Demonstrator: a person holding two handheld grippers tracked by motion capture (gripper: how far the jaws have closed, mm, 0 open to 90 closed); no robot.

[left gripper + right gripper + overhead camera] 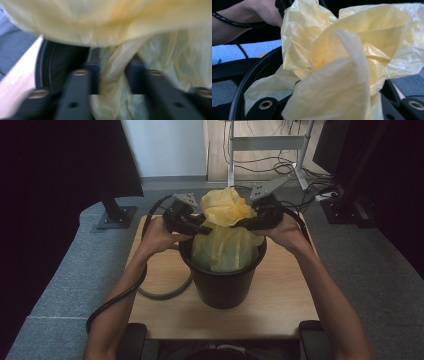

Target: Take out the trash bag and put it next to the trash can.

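Yellow bag [227,232] is sitting in the black bin [222,280] on the wood table [280,305], its top bunched up above the rim between both grippers. Left gripper [202,227] is at the bag's neck from the left; in the left gripper view a twisted strand of bag [112,72] runs between the jaws, which look nearly closed on it, so it's prob pinched, tho blur makes it hard to be sure. Right gripper [240,224] comes in from the right, but its jaws are buried under plastic [342,75] in the right gripper view, so a pinch can't be told for certain. Looks like the top is being gathered/tied. For this step the neck should be kept pinched low, just above the rim, and pulled evenly from both sides w/o jerking, since thin film tears or slips out easily. Bin should be kept from tipping.
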